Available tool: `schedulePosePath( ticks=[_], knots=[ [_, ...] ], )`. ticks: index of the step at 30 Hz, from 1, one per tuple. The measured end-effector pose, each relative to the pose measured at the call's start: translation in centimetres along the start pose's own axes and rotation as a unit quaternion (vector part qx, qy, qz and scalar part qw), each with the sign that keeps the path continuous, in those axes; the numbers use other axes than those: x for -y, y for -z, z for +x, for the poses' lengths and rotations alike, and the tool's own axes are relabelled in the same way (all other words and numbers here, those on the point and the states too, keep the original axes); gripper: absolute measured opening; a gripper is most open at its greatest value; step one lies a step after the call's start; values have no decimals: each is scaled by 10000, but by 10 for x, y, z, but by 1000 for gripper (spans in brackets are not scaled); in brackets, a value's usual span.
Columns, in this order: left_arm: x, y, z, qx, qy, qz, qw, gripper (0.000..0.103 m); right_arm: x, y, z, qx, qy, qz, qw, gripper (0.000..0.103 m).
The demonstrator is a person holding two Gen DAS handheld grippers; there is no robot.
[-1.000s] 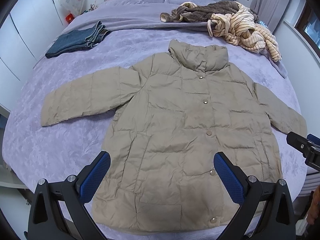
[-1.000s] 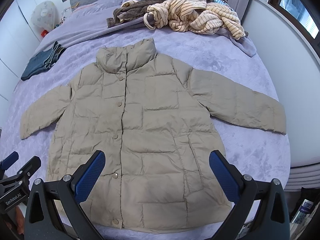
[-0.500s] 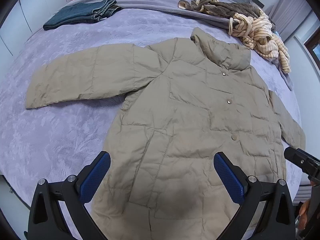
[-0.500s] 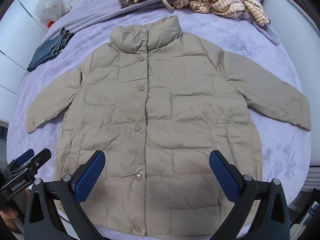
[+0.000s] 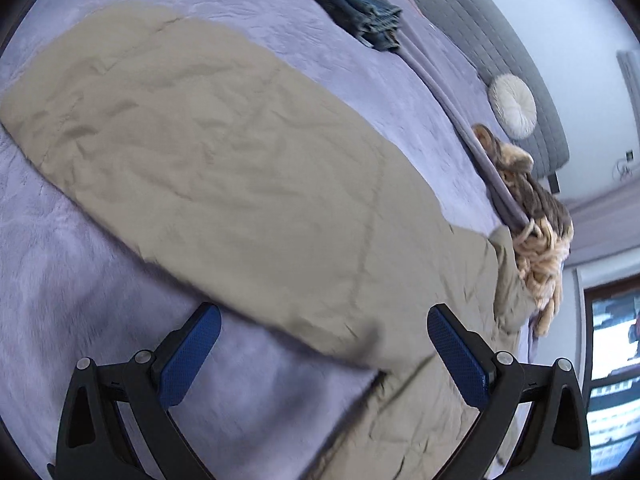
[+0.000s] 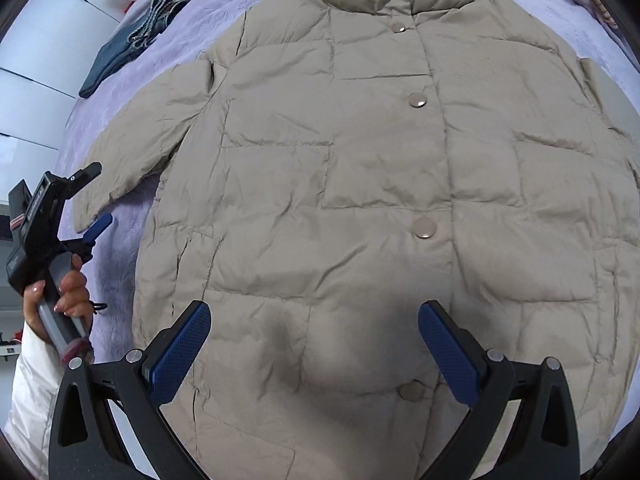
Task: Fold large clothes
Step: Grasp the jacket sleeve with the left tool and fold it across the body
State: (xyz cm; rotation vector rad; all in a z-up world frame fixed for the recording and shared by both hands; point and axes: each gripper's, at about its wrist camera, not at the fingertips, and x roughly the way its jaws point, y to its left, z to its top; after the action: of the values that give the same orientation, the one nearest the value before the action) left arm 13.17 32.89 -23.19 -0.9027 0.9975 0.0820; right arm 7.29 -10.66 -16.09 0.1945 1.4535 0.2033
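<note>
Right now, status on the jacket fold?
Left gripper open, right gripper open, both empty. Jacket flat, buttoned, unfolded on the bed. Nothing lying on it.

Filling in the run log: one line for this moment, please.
stage: pre-fold | jacket: flat, buttoned | left tongs: open, by sleeve | right tongs: open over hem

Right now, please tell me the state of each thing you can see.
Beige jacket: spread flat on the bed, snapped shut, unfolded.
Left sleeve: stretched out, not held.
Left gripper: open, empty.
Right gripper: open, empty.
Jeans: folded.
Striped garment: crumpled.
</note>
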Motion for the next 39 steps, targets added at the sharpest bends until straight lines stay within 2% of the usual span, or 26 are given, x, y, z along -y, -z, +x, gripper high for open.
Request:
schedulePosePath(
  ticks=[3, 6, 7, 8, 9, 10, 11, 12, 13, 15, 16, 17, 18, 19, 21, 23, 26, 30, 33, 35, 37, 39],
  knots=[
    [-26, -32, 6, 208, -134, -323, 9992, 103, -9, -10, 9, 136, -93, -11, 9999, 103],
    [-40, -58, 6, 533, -361, -418, 9970, 103, -19, -23, 17, 263, -178, -17, 9995, 103],
    [-42, -65, 7, 643, -488, -433, 9958, 96, -23, -27, 20, 288, -218, -24, 9993, 103],
    [-45, -72, 8, 738, -637, -443, 9942, 77, -28, -32, 23, 310, -283, -39, 9991, 103],
    [-48, -79, 10, 780, -751, -434, 9932, 64, -32, -38, 26, 335, -337, -40, 9989, 103],
    [-46, -82, 13, 750, -737, -378, 9937, 31, -35, -42, 28, 372, -405, -36, 9985, 103],
    [-45, -84, 15, 699, -571, -309, 9954, 7, -39, -48, 30, 410, -486, -32, 9980, 103],
    [-44, -88, 13, 727, -506, -237, 9958, 7, -43, -54, 33, 451, -552, -23, 9975, 103],
    [-38, -90, 7, 826, -599, -86, 9947, 7, -47, -59, 34, 504, -611, -7, 9969, 103],
    [-16, -89, -6, 1060, -889, 481, 9892, 7, -53, -70, 37, 692, -791, 58, 9944, 94],
    [-5, -89, -15, 1173, -958, 750, 9856, 7, -57, -76, 39, 733, -868, 96, 9935, 71],
    [7, -89, -24, 1280, -960, 962, 9824, 7, -59, -84, 45, 719, -975, 164, 9925, 33],
    [18, -87, -33, 1380, -919, 1143, 9795, 7, -61, -91, 51, 685, -1122, 258, 9910, 18],
    [29, -86, -43, 1466, -857, 1307, 9768, 7, -63, -98, 57, 660, -1322, 358, 9884, 10],
    [54, -73, -61, 1596, -738, 1685, 9699, 7, -68, -111, 73, 683, -1747, 518, 9809, 10],
    [81, -62, -75, 1670, -523, 2111, 9617, 7, -77, -122, 88, 669, -1964, 578, 9765, 10],
    [122, -47, -78, 1549, -91, 2608, 9528, 7, -88, -132, 121, 414, -2267, 669, 9708, 10],
    [180, -12, -60, 1129, 542, 3105, 9423, 7, -92, -133, 144, 214, -2178, 612, 9738, 5],
    [229, 17, -38, 866, 895, 3443, 9306, 7, -88, -131, 140, 21, -2364, 565, 9700, 5],
    [257, 40, -19, 624, 1063, 3582, 9255, 7, -72, -126, 126, -23, -2547, 673, 9647, 5],
    [275, 68, 1, 390, 1097, 3803, 9175, 7, -44, -117, 104, 97, -2530, 809, 9640, 5],
    [297, 100, 29, 155, 875, 4178, 9042, 7, -8, -104, 76, 356, -2201, 899, 9707, 6]
  ],
)
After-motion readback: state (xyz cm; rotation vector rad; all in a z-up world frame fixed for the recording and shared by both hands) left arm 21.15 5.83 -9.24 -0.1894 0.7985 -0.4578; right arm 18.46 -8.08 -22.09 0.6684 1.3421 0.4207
